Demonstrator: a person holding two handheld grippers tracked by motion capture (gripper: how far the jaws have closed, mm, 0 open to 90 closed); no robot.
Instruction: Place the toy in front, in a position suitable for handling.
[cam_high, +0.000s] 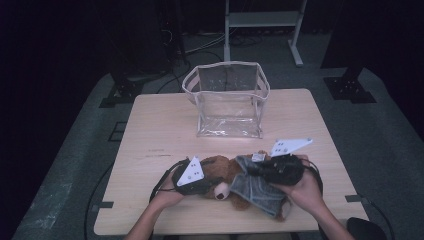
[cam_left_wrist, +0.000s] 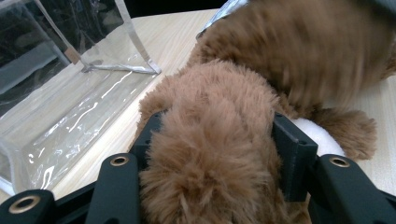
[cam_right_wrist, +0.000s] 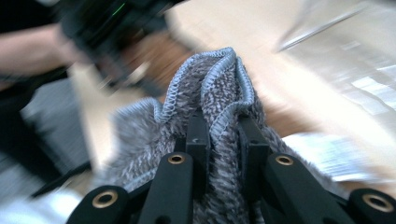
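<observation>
At the table's near edge, the left gripper (cam_left_wrist: 212, 154) clamps the teddy bear (cam_high: 220, 175) while the right gripper (cam_right_wrist: 219, 135) pinches its grey knit garment (cam_right_wrist: 205, 93), seemingly mid-dressing, and the clear bag (cam_high: 227, 100) waits empty.

The high view is dimly lit, its surroundings lost in darkness, with only the table (cam_high: 165, 120) moderately bright. The left gripper view is evenly lit and mostly sharp (slight blur at upper right). The right gripper view's background is heavily smeared.
</observation>
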